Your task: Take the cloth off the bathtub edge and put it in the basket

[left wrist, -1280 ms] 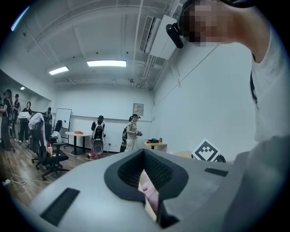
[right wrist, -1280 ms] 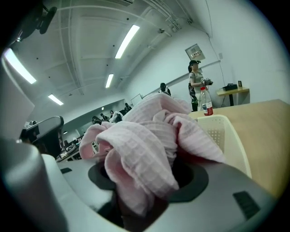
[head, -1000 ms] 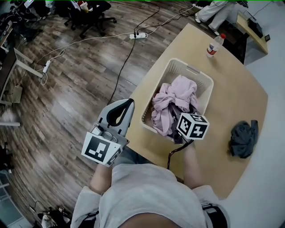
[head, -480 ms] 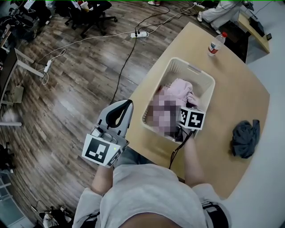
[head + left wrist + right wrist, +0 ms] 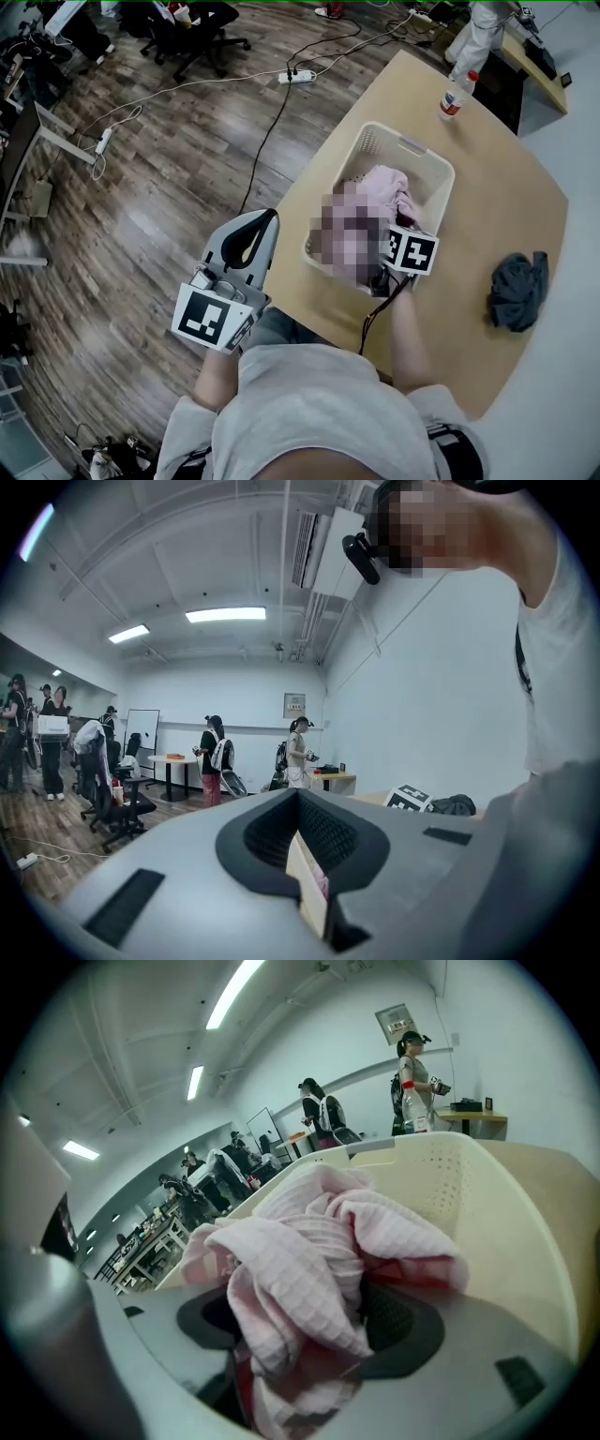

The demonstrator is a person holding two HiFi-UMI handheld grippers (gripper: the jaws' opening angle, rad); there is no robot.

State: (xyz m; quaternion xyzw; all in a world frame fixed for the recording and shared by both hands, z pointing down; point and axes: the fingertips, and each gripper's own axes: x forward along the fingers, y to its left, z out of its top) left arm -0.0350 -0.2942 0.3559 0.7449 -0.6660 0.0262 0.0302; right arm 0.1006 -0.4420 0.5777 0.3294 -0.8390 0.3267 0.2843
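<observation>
Pink cloth (image 5: 302, 1258) in right gripper (image 5: 314, 1340), inside basket (image 5: 492, 1206)

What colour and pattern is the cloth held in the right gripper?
The cloth is pale pink with a waffle-grid weave, clearest in the right gripper view.

Pink cloth (image 5: 300, 1269) bunches right over my right claw (image 5: 314, 1335), so where it's pinched is buried. From above, the marker cube (image 5: 412, 251) covers that claw's tips, a blur sits over half the cloth, and the basket (image 5: 417, 161) floor is hidden.
</observation>
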